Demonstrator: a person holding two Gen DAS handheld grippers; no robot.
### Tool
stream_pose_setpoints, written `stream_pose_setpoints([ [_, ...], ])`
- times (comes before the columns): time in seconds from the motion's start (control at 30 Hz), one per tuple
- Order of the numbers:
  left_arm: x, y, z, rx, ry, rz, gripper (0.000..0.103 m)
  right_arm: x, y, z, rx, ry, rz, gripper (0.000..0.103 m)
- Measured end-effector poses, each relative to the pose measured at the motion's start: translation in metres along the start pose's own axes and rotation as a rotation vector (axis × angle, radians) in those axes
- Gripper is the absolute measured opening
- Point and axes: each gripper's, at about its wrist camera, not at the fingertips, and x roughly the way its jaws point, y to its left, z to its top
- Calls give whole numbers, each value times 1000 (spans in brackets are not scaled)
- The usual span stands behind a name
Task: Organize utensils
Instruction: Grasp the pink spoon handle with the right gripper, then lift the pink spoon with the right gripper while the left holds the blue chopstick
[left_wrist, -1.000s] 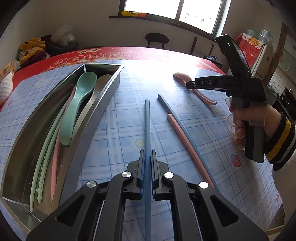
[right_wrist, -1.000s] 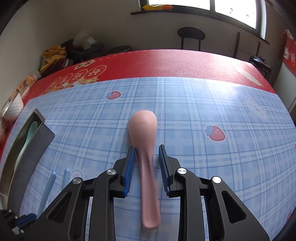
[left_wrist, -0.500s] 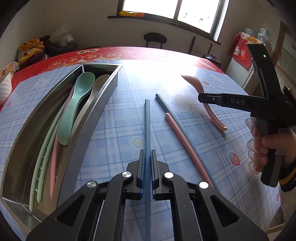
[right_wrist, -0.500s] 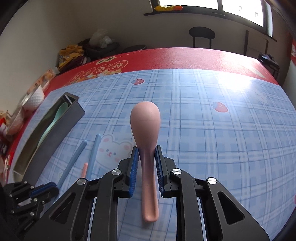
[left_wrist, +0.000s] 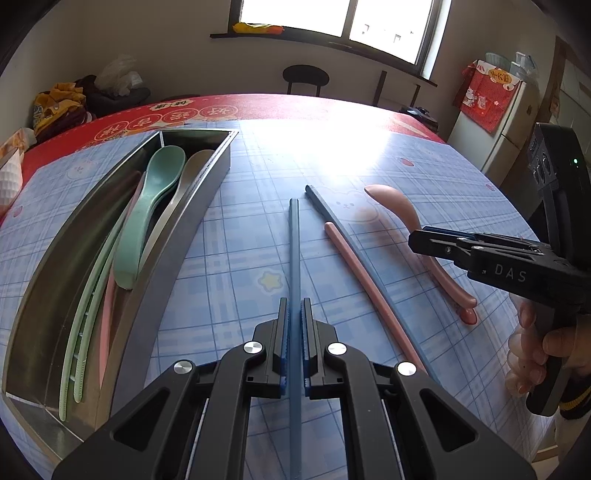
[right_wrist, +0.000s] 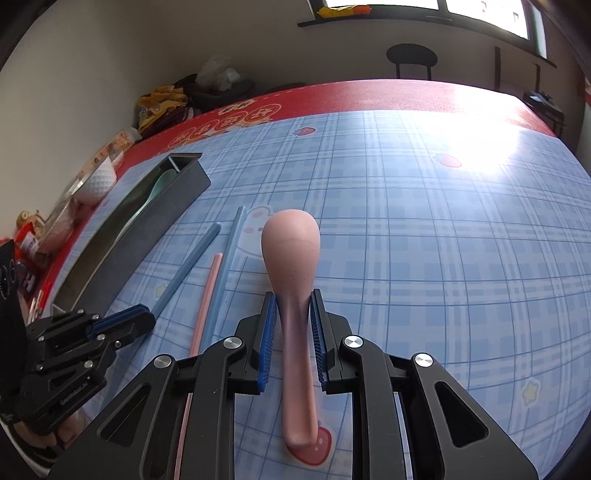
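1. Our left hand-held gripper (left_wrist: 294, 343) is clenched on a blue chopstick (left_wrist: 294, 251), which runs straight ahead between its blue pads over the bench (left_wrist: 369, 155).
2. Our right hand-held gripper (right_wrist: 293, 339) grasps a pink spoon (right_wrist: 293, 258) by the neck, bowl forward, handle end trailing back beneath the fingers.
3. A second blue chopstick (left_wrist: 325, 206) and a pink chopstick (left_wrist: 354, 266) lie side by side on the checked blue cloth, between the two grippers.
4. A metal tray (left_wrist: 177, 236) sits to the left, holding a green spoon (left_wrist: 147, 206), a beige spoon (left_wrist: 184, 181), green chopsticks (left_wrist: 85, 321) and a pink chopstick.
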Motion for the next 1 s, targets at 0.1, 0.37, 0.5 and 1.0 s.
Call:
stream_pose_setpoints([
  [0.1, 0, 1, 0, -1, 2, -4, 6, 1, -5, 0, -6, 4, -37, 20],
  [0.37, 1, 2, 1, 6, 4, -12, 6, -7, -33, -2, 65, -11, -55, 20],
  [0.5, 1, 4, 1, 6, 4, -17, 6, -10, -38, -3, 73, -14, -65, 20],
  [1.0, 0, 4, -1, 20, 1, -22, 6, -13, -49, -3, 111, -28, 9, 21],
])
